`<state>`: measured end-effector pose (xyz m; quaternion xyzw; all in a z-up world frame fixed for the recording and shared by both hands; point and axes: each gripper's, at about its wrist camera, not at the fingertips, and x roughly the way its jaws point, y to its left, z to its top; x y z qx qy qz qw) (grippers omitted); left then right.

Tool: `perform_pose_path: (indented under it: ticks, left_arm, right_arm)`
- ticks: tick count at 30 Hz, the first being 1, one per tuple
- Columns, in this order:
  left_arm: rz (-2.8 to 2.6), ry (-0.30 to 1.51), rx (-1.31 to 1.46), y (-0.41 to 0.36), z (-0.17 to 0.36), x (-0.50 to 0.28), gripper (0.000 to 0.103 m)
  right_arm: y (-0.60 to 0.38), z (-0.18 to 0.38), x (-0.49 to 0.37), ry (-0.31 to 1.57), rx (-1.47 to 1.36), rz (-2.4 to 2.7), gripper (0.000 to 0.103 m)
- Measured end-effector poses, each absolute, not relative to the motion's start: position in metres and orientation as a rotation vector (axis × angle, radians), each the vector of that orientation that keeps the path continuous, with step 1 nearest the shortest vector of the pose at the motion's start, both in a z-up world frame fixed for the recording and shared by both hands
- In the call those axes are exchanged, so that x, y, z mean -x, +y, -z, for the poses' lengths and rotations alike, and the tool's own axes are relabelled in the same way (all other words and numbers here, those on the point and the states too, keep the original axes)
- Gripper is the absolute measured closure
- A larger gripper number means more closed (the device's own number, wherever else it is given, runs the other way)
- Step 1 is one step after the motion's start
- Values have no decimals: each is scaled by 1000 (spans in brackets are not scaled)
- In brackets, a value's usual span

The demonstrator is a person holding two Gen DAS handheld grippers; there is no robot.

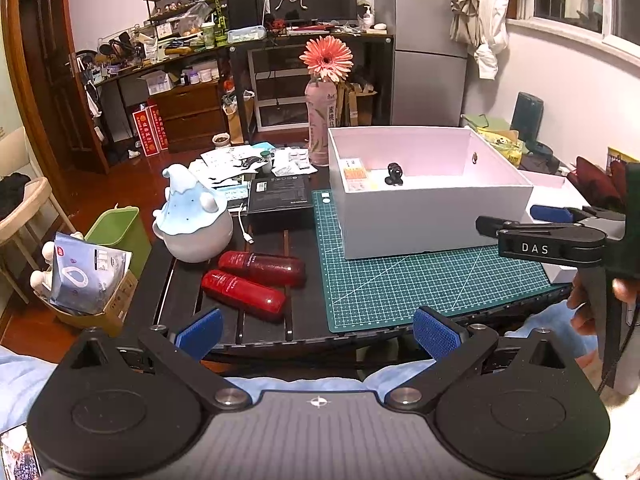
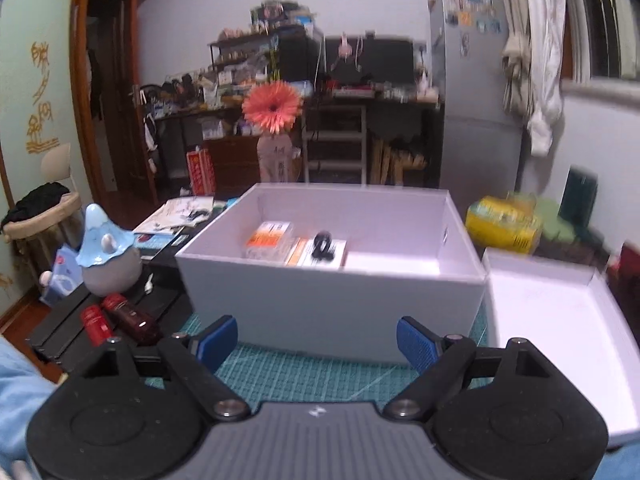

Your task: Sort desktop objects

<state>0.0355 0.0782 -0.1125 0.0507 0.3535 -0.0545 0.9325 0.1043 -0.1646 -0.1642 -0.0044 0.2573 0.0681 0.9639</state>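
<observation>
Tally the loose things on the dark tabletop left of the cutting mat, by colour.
Red: 2, the two red bottles.
Blue and white: 1, the ceramic jar.
Black: 1, the black box.
Total: 4, leaving out the papers behind them.

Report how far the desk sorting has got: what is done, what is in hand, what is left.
Done: the white box already holds small orange-labelled packs and a black clip-like item.
In hand: nothing; the left gripper and right gripper are both open and empty.
Left: two red bottles, the blue-capped ceramic jar, a black carton and papers lie outside the box.
</observation>
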Motion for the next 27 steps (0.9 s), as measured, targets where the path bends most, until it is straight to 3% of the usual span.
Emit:
perform_pose_path:
  ticks: [14,27]
  left_arm:
    - [122,722,-90,80,112,-36,0]
    - [119,719,-92,78,112,-36,0]
  right_arm:
    - [-199,143,-120,466,75,-24,17]
    - [-268,121,-137,479,-73,113,17]
